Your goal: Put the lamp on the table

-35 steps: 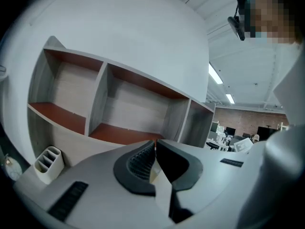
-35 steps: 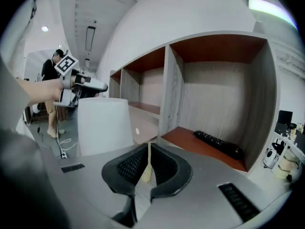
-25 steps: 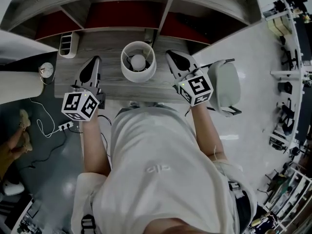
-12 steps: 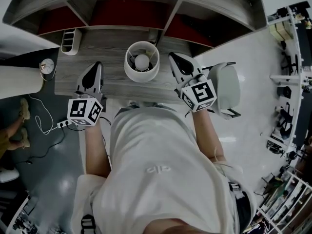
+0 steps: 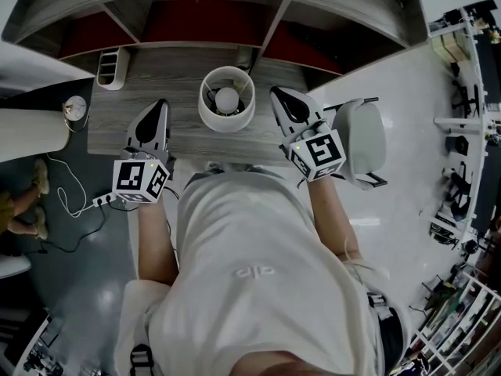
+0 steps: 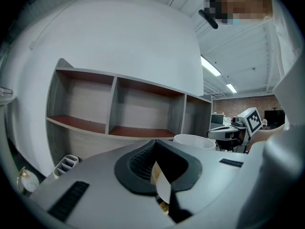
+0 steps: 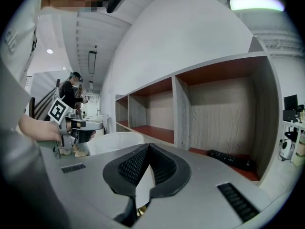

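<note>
The lamp [image 5: 226, 116] stands upright on the grey wooden table [image 5: 182, 138], its white round shade open to the top with the bulb [image 5: 227, 96] showing inside. My left gripper [image 5: 159, 106] hovers left of the shade, shut and empty. My right gripper [image 5: 277, 95] hovers right of the shade, also shut and empty. Neither touches the lamp. In the left gripper view the shut jaws point toward the shelves, with the shade's rim [image 6: 193, 140] to the right. In the right gripper view the shade [image 7: 114, 143] lies left of the shut jaws.
A shelf unit with red-brown insides [image 5: 196, 23] rises behind the table. A white slotted organiser [image 5: 113, 66] sits at the table's back left. A grey chair [image 5: 362, 139] stands to the right. A black remote [image 7: 232, 160] lies in a shelf compartment. A cable and power strip [image 5: 102, 202] lie on the floor.
My left gripper has drawn back a little toward the person. The lamp and my right gripper stay nearly where they were.
</note>
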Motion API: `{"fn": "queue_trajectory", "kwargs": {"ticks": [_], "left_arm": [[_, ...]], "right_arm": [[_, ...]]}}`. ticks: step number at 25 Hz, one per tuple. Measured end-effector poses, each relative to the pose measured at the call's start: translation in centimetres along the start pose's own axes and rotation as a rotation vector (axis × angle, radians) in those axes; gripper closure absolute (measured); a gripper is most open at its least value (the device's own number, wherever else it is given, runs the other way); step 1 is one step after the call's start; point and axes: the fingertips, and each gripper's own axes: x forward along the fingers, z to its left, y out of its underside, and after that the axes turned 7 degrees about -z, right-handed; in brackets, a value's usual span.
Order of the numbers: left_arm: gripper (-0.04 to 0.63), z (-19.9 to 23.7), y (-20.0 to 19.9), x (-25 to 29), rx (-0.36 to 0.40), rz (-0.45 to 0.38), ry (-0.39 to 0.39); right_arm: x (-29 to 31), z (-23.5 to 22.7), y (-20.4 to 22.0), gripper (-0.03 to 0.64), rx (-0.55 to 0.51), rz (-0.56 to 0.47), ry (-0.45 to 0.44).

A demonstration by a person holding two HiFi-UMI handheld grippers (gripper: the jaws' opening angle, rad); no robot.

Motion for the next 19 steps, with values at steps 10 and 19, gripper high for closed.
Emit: {"fn": "queue_trajectory", "kwargs": {"ticks": [10, 19], "left_arm": [[0.581, -0.5, -0.2, 0.6, 0.025, 0.001, 0.012], [0.581, -0.3, -0.5, 0.8, 0.021, -0.001, -0.010]], "right_arm": [[-0.3, -0.2, 0.9, 0.589, -0.005, 0.017, 0.010], [-0.7, -0.4, 1.2, 0.589, -0.004, 0.025, 0.019]]}}
